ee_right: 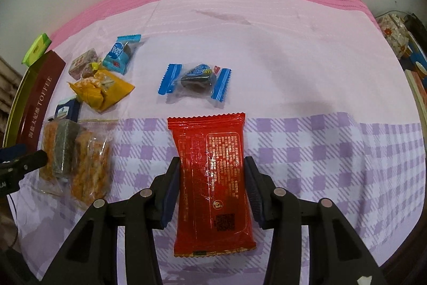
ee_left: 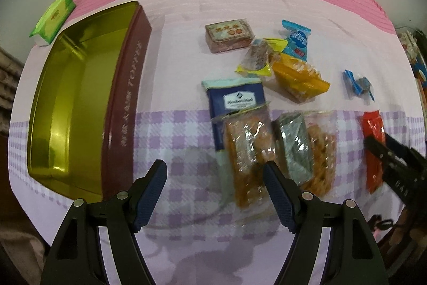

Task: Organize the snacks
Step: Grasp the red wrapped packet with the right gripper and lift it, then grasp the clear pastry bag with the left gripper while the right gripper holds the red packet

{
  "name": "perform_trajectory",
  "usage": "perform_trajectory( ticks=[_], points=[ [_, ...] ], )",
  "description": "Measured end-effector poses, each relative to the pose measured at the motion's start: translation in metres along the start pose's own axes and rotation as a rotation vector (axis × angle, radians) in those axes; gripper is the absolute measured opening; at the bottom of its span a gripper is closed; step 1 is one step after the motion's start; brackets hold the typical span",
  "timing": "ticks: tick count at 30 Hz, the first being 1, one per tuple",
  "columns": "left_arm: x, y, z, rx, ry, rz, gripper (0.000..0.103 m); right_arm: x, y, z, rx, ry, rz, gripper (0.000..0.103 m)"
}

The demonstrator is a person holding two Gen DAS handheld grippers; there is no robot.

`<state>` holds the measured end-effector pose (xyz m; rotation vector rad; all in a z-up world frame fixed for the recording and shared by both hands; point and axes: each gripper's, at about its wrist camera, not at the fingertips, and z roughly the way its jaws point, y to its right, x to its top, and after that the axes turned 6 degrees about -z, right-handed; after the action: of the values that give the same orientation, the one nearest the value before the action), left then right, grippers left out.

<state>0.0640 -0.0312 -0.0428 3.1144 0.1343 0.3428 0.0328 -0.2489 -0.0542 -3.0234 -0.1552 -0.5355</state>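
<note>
Between the right gripper's (ee_right: 210, 188) fingers sits a red snack packet (ee_right: 213, 183), pads pressing its edges. Left of the empty, wide-spread left gripper (ee_left: 214, 194), the gold toffee tin (ee_left: 77, 103) holds nothing; every other snack lies ahead on the worktop (ee_right: 307, 66), unsorted.

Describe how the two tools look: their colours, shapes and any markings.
Both look alike. The left tool has two black angular arms with cut-out slots and round silver pins at the joints. Its fingers carry dark blue pads with a fine ribbed texture. The right tool has the same black frame, silver pins and blue ribbed pads. White letters show on its side in the left view, too blurred to read.
</note>
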Motion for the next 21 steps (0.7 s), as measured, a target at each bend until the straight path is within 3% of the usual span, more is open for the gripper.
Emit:
perform_trajectory(
  ticks=[10,16,21],
  points=[
    [0.009,0.020,0.018,0.006,-0.059,-0.010,0.072,0.001,-0.001,0.000,0.022,0.005,0.018,0.043],
    [-0.002,0.022,0.018,-0.011,-0.048,0.017,0.062,0.001,0.003,-0.001,0.025,0.006,0.021,0.043],
    [-0.010,0.018,0.018,-0.042,-0.042,0.039,0.043,0.000,0.002,0.000,0.024,0.006,0.023,0.044]
  ],
)
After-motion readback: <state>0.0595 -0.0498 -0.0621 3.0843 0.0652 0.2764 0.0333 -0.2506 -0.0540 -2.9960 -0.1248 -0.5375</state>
